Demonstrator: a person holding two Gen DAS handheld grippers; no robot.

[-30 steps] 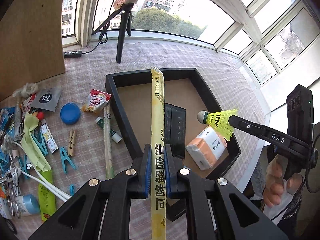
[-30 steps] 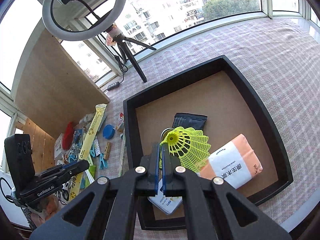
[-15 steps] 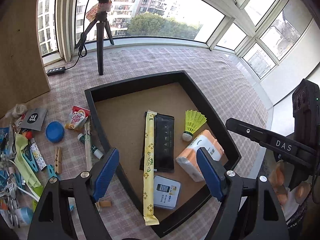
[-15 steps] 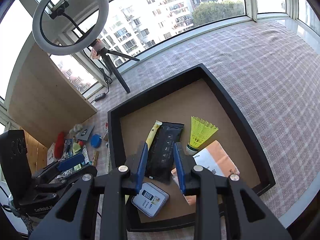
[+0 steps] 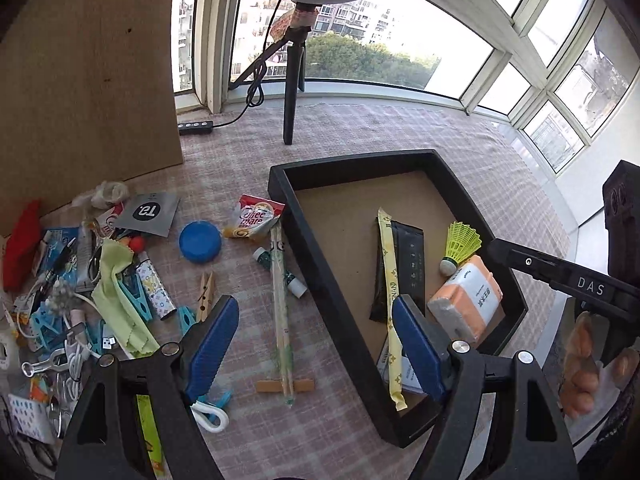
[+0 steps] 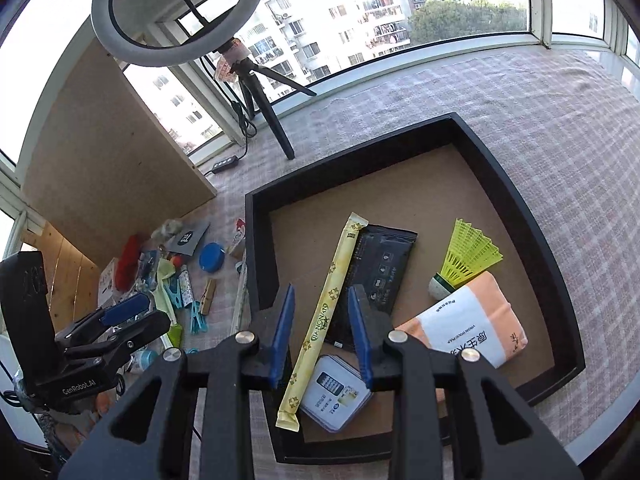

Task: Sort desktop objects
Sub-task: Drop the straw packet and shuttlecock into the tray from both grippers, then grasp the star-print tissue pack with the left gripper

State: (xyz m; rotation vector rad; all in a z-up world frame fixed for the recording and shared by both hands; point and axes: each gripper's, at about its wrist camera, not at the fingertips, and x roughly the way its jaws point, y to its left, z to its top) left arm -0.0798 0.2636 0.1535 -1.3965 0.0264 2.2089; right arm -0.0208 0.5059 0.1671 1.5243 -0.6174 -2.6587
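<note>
Both releases are judged done: the left gripper [image 5: 316,344] is spread wide, the right gripper [image 6: 320,336] partly parted, neither holding anything. The long yellow paper sachet [image 6: 324,312] and yellow plastic shuttlecock [image 6: 468,260] lie beyond the fingers in the black-rimmed tray [image 6: 520,208]. Next, a piece from the clutter left of the left fingers, perhaps the wooden clothespin [image 5: 206,290], must be straddled.

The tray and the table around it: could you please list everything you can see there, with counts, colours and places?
tray: 1, black rim, brown floor, on checked cloth
straw pack: 1, yellow, in tray, lower end over its near rim
black pouch: 1, in tray, beside straw pack
shuttlecock: 1, yellow-green, in tray, by tissue pack
tissue pack: 1, orange and white, tray's right side
card tin: 1, white-blue, tray's near corner
chopsticks: 1 wrapped pair, left of tray
blue lid: 1, left of tray
coffee sachet: 1, red-white, by tray's far-left corner
wooden peg: 1, left of chopsticks
clutter pile: many, mixed, far left
ring light: 1, white, on tripod by window
left tongs: open, empty
right tongs: open, empty
</note>
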